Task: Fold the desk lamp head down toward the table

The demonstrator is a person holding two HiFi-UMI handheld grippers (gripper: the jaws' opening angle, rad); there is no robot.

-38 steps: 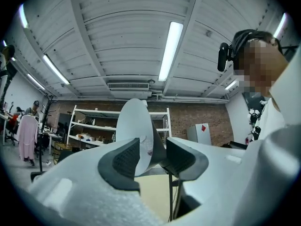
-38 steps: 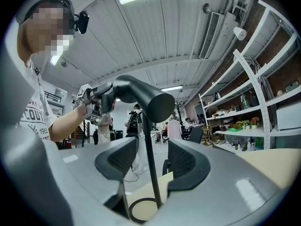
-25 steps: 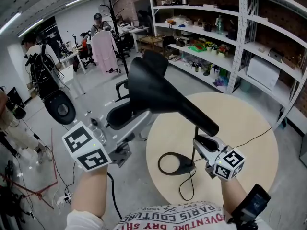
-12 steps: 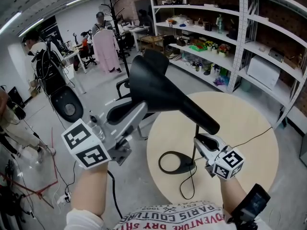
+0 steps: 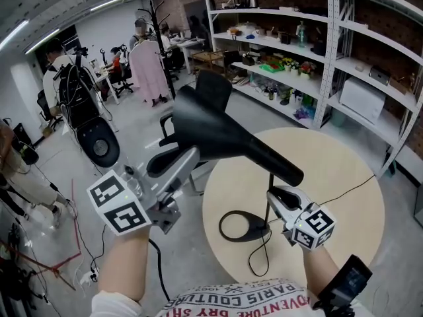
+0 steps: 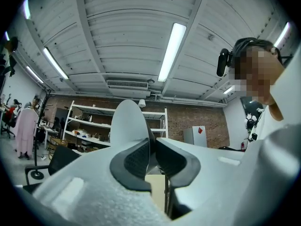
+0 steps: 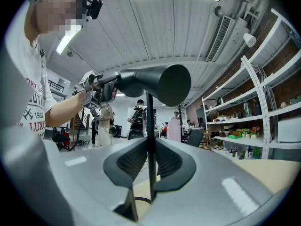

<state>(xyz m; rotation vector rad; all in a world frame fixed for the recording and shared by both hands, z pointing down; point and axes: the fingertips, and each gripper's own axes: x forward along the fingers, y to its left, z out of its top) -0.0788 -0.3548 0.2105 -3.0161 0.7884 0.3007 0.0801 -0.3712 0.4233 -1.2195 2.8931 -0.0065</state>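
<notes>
The black desk lamp stands on the round table [image 5: 330,170], its oval base [image 5: 243,227] near the front edge. Its cone-shaped head [image 5: 211,125] points left and slightly up, out past the table edge. My left gripper [image 5: 190,153] is shut on the rim of the lamp head; in the left gripper view the thin shade edge [image 6: 149,147] sits pinched between the pads of that gripper [image 6: 151,158]. My right gripper [image 5: 271,194] is shut on the thin upright stem [image 5: 268,207]. In the right gripper view the stem [image 7: 149,126] runs straight up between the jaws of the gripper [image 7: 149,160] to the lamp head [image 7: 162,82].
The lamp's cable [image 5: 353,185] trails right across the table. A black office chair [image 5: 168,123] stands below the lamp head. White shelving [image 5: 304,51] full of items fills the back right. People and a coat rack with a pink garment [image 5: 147,68] are at the back left.
My left gripper's jaws have closed onto the rim of the lamp head. The right gripper has stayed on the stem, and the lamp has barely shifted.
</notes>
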